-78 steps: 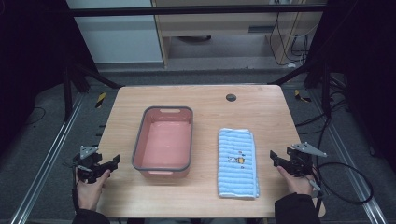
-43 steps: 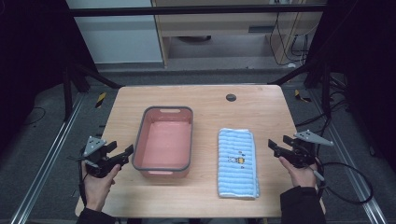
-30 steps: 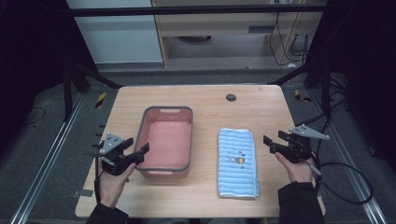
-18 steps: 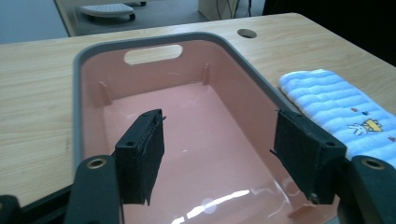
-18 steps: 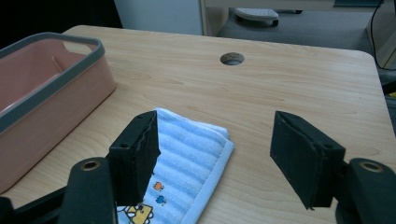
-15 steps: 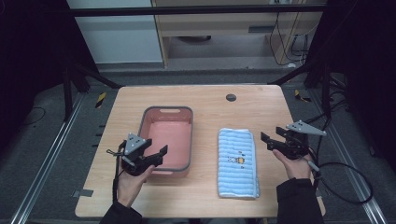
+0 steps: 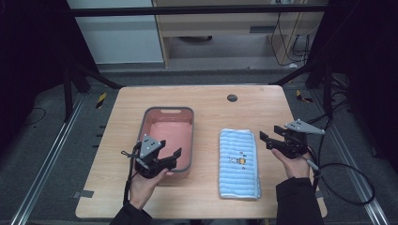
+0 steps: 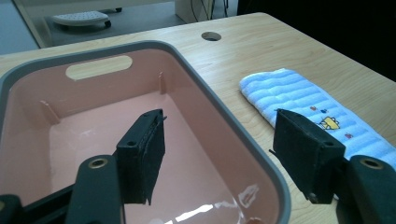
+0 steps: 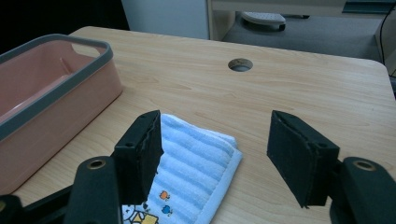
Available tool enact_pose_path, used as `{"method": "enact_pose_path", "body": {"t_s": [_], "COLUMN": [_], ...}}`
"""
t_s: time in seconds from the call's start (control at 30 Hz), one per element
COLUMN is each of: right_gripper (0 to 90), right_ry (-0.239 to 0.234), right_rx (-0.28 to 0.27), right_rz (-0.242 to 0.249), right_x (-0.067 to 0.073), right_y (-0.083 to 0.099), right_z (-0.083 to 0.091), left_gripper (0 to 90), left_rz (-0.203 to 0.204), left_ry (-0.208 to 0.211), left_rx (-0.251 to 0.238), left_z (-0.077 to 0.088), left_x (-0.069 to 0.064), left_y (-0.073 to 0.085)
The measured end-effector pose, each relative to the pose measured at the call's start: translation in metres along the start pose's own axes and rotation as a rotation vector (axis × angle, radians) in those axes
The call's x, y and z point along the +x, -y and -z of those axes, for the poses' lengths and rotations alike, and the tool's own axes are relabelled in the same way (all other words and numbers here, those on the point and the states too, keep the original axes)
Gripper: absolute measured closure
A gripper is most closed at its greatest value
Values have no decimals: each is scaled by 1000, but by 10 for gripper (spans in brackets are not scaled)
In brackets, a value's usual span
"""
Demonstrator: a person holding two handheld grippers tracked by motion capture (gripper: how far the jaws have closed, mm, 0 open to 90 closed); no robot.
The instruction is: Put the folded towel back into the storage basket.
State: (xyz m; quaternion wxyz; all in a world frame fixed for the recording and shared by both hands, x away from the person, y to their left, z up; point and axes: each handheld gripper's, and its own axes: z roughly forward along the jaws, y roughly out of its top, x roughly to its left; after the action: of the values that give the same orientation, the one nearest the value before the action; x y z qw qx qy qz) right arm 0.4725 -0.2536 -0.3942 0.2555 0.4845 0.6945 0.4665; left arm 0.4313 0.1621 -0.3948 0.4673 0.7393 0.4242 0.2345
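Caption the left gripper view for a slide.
Open left gripper poised over the pink plastic tub, folded blue striped towel beside it.

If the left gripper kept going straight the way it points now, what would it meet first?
Probably the pink basin: the open left gripper straddles its near right grey rim, one finger over the inside, one outside. Height above the rim is unclear; the blue towel lies beyond.
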Motion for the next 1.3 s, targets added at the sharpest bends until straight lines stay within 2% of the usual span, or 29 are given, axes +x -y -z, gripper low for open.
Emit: {"method": "enact_pose_path", "body": {"t_s": [0.2,0.4,0.47,0.77,0.8,1.3], "right_gripper": [380,389,388,388,389,411], "right_ry": [-10,-12,-13,-23,-24,-15], "right_rx": [2,6,7,20,22,36], "right_rz": [11,16,18,14,14,12], "right_x": [1,3,3,4,4,-2], "right_y": [0,0,0,2,3,9], "right_z": [-2,-4,-6,-14,-15,-31], "left_gripper": [342,353,359,369,370,391], "left_rz": [-4,-25,-19,-44,-60,-86], "left_ry": [20,44,52,93,93,130], "left_rx": [-3,3,1,21,30,67], "left_z": [-3,-10,-11,-24,-26,-43], "left_x": [-11,-29,-32,-53,-57,-78], "left_y": [-1,0,0,3,4,12]}}
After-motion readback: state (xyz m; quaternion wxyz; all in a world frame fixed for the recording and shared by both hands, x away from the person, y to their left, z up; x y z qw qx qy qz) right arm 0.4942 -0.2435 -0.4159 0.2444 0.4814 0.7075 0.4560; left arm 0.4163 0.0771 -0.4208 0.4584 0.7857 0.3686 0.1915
